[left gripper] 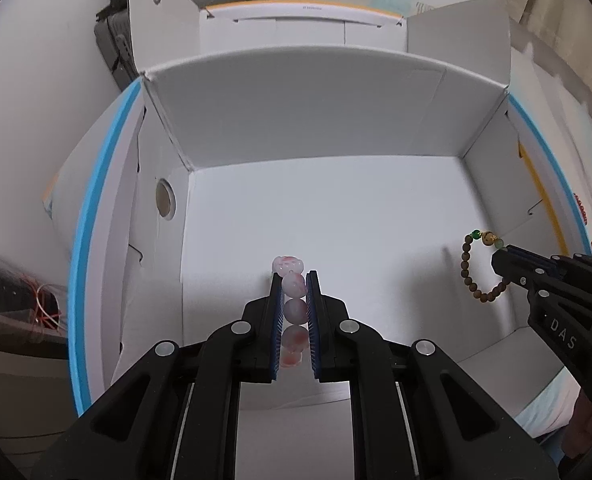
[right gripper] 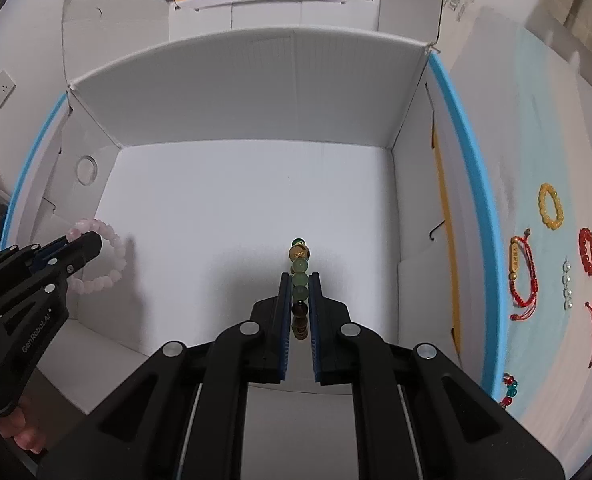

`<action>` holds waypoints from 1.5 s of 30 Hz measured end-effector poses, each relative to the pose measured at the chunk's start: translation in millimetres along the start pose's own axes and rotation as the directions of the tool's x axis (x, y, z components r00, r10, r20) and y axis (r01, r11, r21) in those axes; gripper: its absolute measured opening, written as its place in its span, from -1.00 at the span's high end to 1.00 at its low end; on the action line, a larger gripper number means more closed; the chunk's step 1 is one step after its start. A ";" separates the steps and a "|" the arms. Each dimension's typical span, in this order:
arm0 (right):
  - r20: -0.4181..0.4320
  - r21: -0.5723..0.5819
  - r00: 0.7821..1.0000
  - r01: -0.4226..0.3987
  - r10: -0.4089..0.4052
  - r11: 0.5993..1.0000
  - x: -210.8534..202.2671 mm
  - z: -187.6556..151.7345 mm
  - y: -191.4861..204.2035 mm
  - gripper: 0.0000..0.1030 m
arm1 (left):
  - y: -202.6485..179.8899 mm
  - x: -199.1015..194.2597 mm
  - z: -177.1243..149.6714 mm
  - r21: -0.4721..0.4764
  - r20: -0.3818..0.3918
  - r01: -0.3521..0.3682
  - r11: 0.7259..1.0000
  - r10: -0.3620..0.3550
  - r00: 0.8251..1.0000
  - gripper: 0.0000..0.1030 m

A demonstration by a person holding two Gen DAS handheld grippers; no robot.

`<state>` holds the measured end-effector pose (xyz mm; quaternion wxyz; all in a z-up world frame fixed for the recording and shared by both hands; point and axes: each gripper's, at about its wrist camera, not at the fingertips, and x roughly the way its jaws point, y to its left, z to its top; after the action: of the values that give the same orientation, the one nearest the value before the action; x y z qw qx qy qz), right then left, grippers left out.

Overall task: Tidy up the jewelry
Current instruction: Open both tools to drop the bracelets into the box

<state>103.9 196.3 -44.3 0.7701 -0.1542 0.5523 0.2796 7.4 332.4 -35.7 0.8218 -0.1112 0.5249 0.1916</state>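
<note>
Left tool [left gripper: 294, 280] clamps round pink beads [left gripper: 294, 285]; right tool [right gripper: 299, 280] clamps green-and-brown beads [right gripper: 299, 280].

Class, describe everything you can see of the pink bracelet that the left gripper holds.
The pink bracelet is a closed ring of round, glossy, pale pink beads, some mottled with darker pink and red; they look like polished stone or glass. The left gripper is shut on one side of the ring, its blue-lined fingers pressing several beads, and the rest hangs free over the floor of the open white box. Nothing else touches it.
</note>
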 end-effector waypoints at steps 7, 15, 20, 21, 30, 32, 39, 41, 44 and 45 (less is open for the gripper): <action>-0.012 -0.002 1.000 0.005 -0.005 1.000 6.3 -0.2 3.3 0.80 | -0.2 7.8 -1.4 0.000 -0.018 0.004 1.000 -0.004 1.000 0.80; 0.055 -0.002 0.998 -0.003 0.003 1.000 -16.9 0.6 2.5 0.13 | 0.4 1.7 0.8 -0.014 0.000 -0.013 1.000 0.013 1.000 0.37; 0.124 0.011 0.992 0.008 -0.009 1.000 -43.0 -2.4 -4.0 -0.38 | -1.9 -15.0 0.7 -0.018 0.047 -0.035 0.999 0.035 0.998 -0.12; 0.139 0.015 0.990 0.010 -0.012 1.000 -51.0 -6.1 -6.0 -0.48 | -2.8 -17.5 0.8 -0.020 0.053 -0.033 0.999 0.034 0.998 -0.22; 0.216 0.063 0.975 0.037 -0.050 0.997 -92.2 -17.9 -36.0 -0.78 | -29.4 -46.6 -5.0 0.015 0.116 0.003 1.000 -0.004 0.993 -0.73; 0.222 0.077 0.973 0.041 -0.058 0.996 -97.9 -21.3 -45.5 -0.81 | -41.0 -54.7 -7.6 0.036 0.135 0.007 0.999 -0.012 0.991 -0.85; 0.251 0.118 0.964 0.062 -0.091 0.991 -121.7 -44.4 -77.9 -0.85 | -79.3 -72.1 -10.5 0.091 0.163 0.037 0.995 -0.051 0.985 -0.88; 0.260 0.136 0.960 0.069 -0.103 0.988 -128.6 -51.0 -89.8 -0.85 | -93.6 -77.2 -12.2 0.111 0.169 0.046 0.993 -0.064 0.983 -0.89; 0.268 0.167 0.956 0.072 -0.116 0.983 -137.6 -59.9 -108.5 -0.85 | -112.4 -80.1 -14.8 0.142 0.172 0.055 0.988 -0.080 0.982 -0.88; 0.269 0.178 0.956 0.075 -0.121 0.981 -140.8 -63.4 -115.4 -0.85 | -120.8 -81.5 -16.2 0.156 0.172 0.062 0.986 -0.089 0.981 -0.88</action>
<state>91.9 33.1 57.7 0.8631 -0.0761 0.4515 0.2130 15.6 201.1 29.0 0.8783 -0.0514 0.4575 0.1293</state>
